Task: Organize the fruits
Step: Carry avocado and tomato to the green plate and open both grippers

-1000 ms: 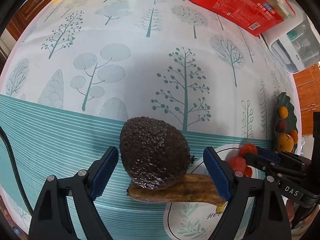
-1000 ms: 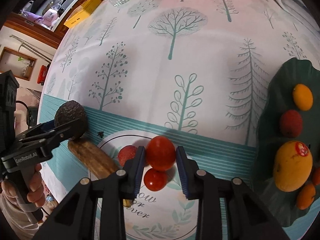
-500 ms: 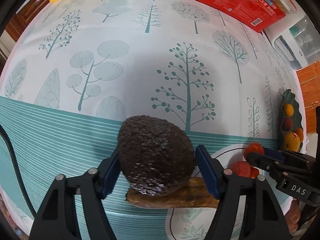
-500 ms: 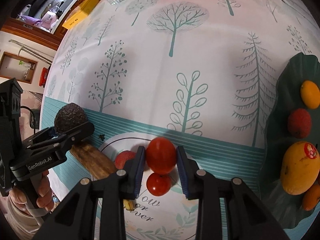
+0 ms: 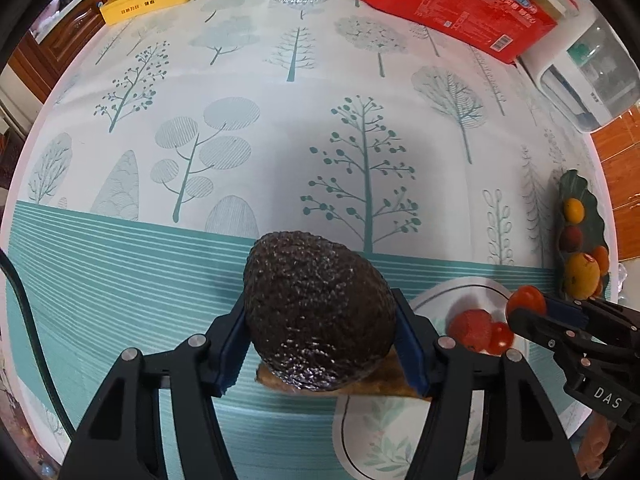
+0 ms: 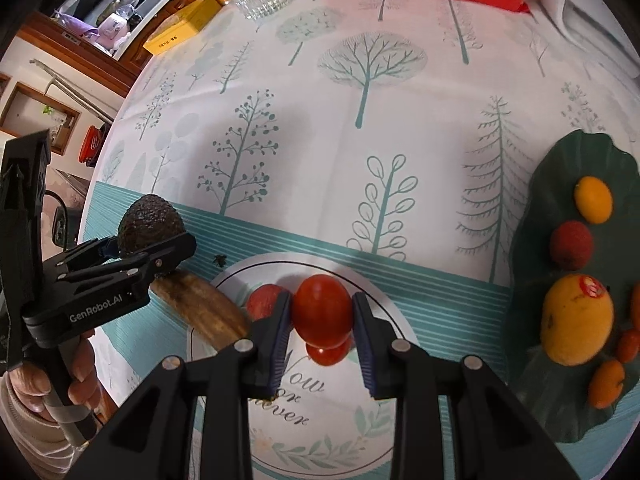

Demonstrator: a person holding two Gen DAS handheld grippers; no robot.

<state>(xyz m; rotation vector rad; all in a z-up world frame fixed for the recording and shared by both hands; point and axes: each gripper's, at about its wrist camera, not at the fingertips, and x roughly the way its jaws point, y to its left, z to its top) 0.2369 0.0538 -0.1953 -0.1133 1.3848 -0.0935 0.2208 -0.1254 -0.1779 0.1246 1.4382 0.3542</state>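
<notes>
avocado [image 5: 318,312] rough, pebbly, slightly glossy; tomato [image 6: 322,307] smooth, shiny; tablecloth [image 5: 280,120] printed, matt.

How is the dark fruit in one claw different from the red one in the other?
The avocado is dark, pebbly and bulky, filling the left gripper; the tomato is red, smooth and smaller, in the right gripper. The avocado sits over the browned banana, the tomato over the white plate. Both are clamped.

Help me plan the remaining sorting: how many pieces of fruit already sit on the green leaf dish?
6 visible on the green leaf dish: kumquat, red bayberry, mango, an orange fruit below it, small red one, one cut off at the edge. More may be hidden.
</notes>
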